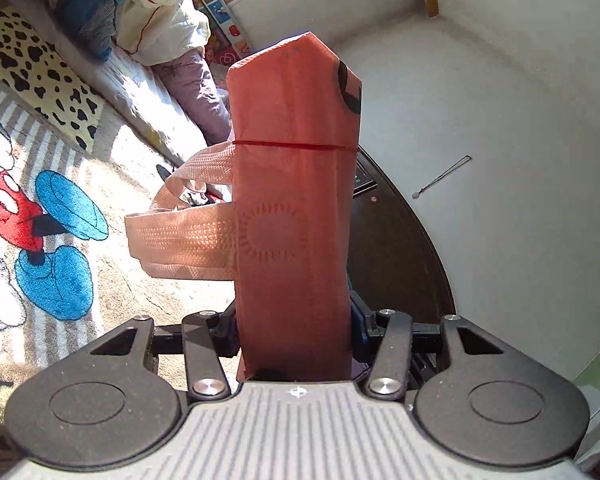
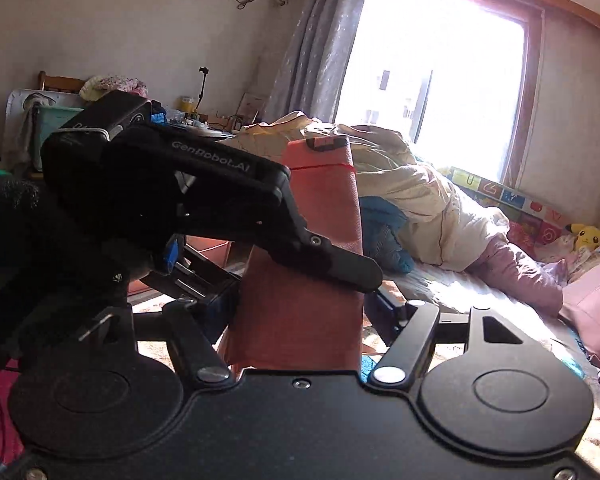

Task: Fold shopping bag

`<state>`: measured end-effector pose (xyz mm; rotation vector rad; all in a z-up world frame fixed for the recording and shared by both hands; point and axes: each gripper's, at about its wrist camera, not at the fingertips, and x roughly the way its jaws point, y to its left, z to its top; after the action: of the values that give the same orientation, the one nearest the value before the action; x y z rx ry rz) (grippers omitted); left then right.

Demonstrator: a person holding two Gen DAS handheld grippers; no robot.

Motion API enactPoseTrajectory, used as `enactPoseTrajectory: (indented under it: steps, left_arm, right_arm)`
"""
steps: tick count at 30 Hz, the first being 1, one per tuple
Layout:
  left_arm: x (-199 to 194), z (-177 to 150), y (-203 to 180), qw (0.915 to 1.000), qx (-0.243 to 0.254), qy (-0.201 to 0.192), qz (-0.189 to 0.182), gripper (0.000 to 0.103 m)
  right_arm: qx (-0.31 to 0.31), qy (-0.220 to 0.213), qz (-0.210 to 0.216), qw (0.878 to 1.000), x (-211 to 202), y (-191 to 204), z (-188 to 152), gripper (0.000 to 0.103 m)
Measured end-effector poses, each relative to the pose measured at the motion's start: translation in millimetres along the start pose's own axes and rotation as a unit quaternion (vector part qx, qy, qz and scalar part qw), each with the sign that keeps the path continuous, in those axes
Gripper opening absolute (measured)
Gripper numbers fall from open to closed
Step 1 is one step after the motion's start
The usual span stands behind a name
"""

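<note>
Keep both claws, left claw (image 1: 294, 332) and right claw (image 2: 296, 312), pinching the folded orange shopping bag (image 1: 292, 200), tucking its loose handles (image 1: 180, 236) flat.

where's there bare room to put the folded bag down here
The folded bag could go on the cartoon rug, open to the left of the bag's handles up to the spotted mat. The bed is crowded: quilt, clothes and a yellow plush toy leave only a narrow strip of sheet.
</note>
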<state>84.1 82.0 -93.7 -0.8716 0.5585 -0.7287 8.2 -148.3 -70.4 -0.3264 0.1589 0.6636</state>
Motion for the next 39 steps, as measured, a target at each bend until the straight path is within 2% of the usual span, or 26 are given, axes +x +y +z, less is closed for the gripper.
enactPoseTrajectory:
  steps: [2,4,6,8,9,10,12,14,17,19,20,21,23,24,25,27,30,33,35,38,39]
  left_arm:
    - [3.5,1.4,-3.9,0.9999,0.011,0.003,0.013,0.052]
    - [6.6,2.1,-8.4,0.9997,0.020,0.005,0.014,0.062]
    - [7.6,2.5,-12.5,0.9996,0.027,0.000,0.007,0.073]
    - [3.0,3.1,-16.4,0.9992,0.033,-0.018,-0.011,0.076]
    - [0.8,3.3,-18.1,0.9989,0.035,-0.026,-0.020,0.080]
    - [-1.1,3.5,-18.6,0.9987,0.035,-0.028,-0.025,0.081]
    - [-9.0,3.4,-21.2,0.9979,0.048,-0.037,-0.023,0.081]
    - [-17.0,2.3,-28.2,0.9954,0.077,-0.053,-0.023,0.081]
    - [-25.1,4.0,-45.9,0.9877,0.135,-0.067,-0.042,0.081]
    - [-27.5,9.1,-65.9,0.9791,0.183,-0.058,-0.067,0.081]
    - [-28.2,9.9,-74.4,0.9745,0.207,-0.057,-0.067,0.081]
    - [-27.7,11.1,-88.3,0.9656,0.248,-0.054,-0.058,0.081]
    - [-22.3,14.0,-112.2,0.9461,0.319,-0.038,-0.041,0.066]
    - [-16.9,16.5,-123.9,0.9344,0.354,-0.023,-0.032,0.054]
    - [-12.4,17.3,-128.9,0.9271,0.374,-0.012,-0.027,0.047]
    - [-2.8,18.4,-137.8,0.9116,0.411,0.011,-0.014,0.037]
    - [6.3,18.8,-143.9,0.8948,0.445,0.031,-0.003,0.035]
    - [11.6,15.6,-152.0,0.8705,0.490,0.045,0.015,0.034]
    - [15.2,12.3,-155.1,0.8527,0.518,0.068,0.023,0.034]
    - [16.9,6.8,-161.1,0.8242,0.556,0.103,0.029,0.027]
    - [16.4,6.0,-163.3,0.8162,0.565,0.118,0.027,0.019]
  right_arm:
    - [0.006,-0.002,0.004,1.000,-0.8,-7.4,-2.6,0.055]
    - [0.015,-0.002,0.011,1.000,-0.3,-13.6,-2.8,0.052]
    - [0.080,-0.010,0.030,0.996,-0.7,-33.7,-4.8,0.049]
    - [0.189,-0.020,0.041,0.981,0.8,-64.3,-13.1,0.047]
    - [0.241,-0.027,0.049,0.969,2.5,-77.4,-18.5,0.047]
    - [0.300,-0.037,0.060,0.951,1.8,-91.6,-27.2,0.047]
    - [0.399,-0.061,0.084,0.911,-2.4,-116.9,-44.7,0.047]
    - [0.484,-0.084,0.117,0.863,-6.9,-136.8,-61.8,0.047]
    - [0.552,-0.113,0.159,0.811,-11.1,-147.3,-77.9,0.047]
    - [0.582,-0.122,0.182,0.783,-10.0,-142.6,-85.1,0.047]
    - [0.592,-0.126,0.195,0.771,-11.0,-140.5,-88.9,0.047]
    - [0.595,-0.124,0.198,0.769,-11.9,-136.8,-89.3,0.047]
    - [0.586,-0.114,0.197,0.778,-16.5,-129.1,-87.2,0.047]
    - [0.580,-0.110,0.197,0.782,-18.4,-126.8,-86.3,0.047]
    - [0.576,-0.109,0.198,0.786,-19.9,-125.4,-85.8,0.047]
    - [0.568,-0.109,0.204,0.790,-22.3,-125.6,-85.5,0.047]
    - [0.548,-0.103,0.216,0.801,-25.3,-125.1,-81.3,0.047]
    - [0.524,-0.092,0.221,0.817,-33.6,-125.1,-78.2,0.047]
    - [0.493,-0.085,0.229,0.835,-37.4,-123.3,-70.4,0.047]
    - [0.428,-0.065,0.227,0.872,-42.5,-121.5,-56.2,0.048]
    - [0.409,-0.059,0.225,0.883,-44.2,-121.6,-52.5,0.048]
